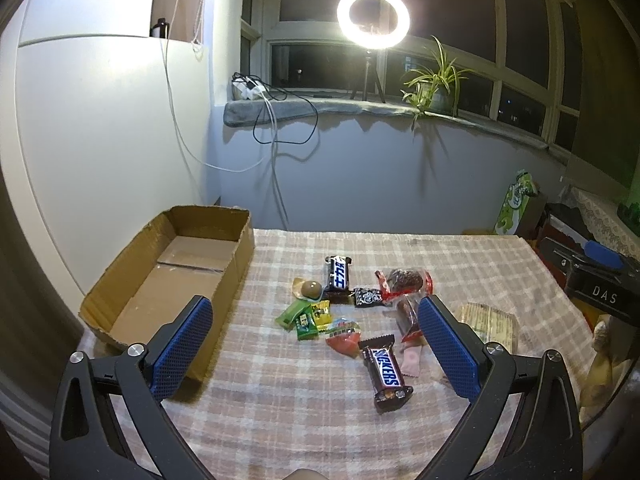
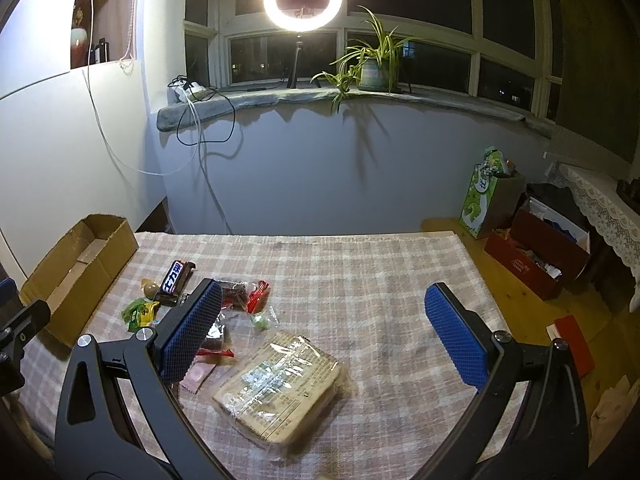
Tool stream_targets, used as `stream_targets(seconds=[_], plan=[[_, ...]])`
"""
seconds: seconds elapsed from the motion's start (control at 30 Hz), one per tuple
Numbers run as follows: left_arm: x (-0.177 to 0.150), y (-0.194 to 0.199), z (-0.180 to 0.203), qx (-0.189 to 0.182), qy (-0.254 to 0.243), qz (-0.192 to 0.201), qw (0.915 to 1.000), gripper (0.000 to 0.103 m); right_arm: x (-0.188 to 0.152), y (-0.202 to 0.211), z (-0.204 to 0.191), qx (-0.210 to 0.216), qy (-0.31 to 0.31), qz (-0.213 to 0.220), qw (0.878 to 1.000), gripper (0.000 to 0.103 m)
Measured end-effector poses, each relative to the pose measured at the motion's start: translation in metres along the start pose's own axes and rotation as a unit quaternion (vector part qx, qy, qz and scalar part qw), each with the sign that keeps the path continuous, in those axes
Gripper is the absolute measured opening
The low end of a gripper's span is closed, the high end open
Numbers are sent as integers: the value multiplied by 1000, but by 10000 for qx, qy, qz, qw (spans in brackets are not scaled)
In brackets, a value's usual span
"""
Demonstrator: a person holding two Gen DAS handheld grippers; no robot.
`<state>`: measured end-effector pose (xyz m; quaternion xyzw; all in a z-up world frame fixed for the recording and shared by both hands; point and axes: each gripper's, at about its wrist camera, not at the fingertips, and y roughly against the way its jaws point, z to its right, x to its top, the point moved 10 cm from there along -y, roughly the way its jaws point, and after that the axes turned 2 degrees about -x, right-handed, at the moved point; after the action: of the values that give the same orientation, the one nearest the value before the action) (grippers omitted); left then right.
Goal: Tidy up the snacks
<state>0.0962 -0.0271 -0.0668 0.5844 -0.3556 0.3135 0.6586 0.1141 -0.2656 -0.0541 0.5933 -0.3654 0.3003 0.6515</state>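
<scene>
Both tools (jaws wide) hover over scattered snacks [image 1: 352,320].

Both wrist views look forward, close over the shared table [image 1: 280,420], toward the window [image 2: 400,8].

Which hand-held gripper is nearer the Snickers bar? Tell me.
Left. The left hand-held gripper hangs open right over the Snickers bar. The right hand-held gripper is off to its right, above the clear-wrapped cracker pack.

Scattered snacks [image 1: 360,316] beside empty box [image 1: 168,276]
</scene>
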Motion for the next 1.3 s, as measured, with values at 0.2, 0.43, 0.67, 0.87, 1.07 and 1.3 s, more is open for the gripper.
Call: stream_targets(seconds=[0.2, 0.43, 0.67, 0.87, 1.07, 1.3], plan=[[-10, -10, 5, -210, 36, -193, 9996, 99, -11, -9, -3, 230, -14, -200, 9995, 103], [-29, -33, 31, -1060, 229, -731, 9914, 91, -40, -28, 3, 675, -318, -792, 9941, 103], [-48, -54, 80, -1994, 185, -1298, 9711, 72, -78, -46, 7, 1204, -790, -1532, 9776, 89], [-66, -72, 115, -2587, 206, -1843, 9480, 61, -103, -57, 4, 1727, -1287, -2018, 9554, 75], [-83, -93, 131, -2803, 264, -2263, 9325, 49, -118, -66, -2, 2074, -1636, -2334, 9358, 66], [-91, -102, 139, -2971, 246, -2477, 9218, 49, -127, -73, -5, 2260, -1908, -2527, 9213, 64]])
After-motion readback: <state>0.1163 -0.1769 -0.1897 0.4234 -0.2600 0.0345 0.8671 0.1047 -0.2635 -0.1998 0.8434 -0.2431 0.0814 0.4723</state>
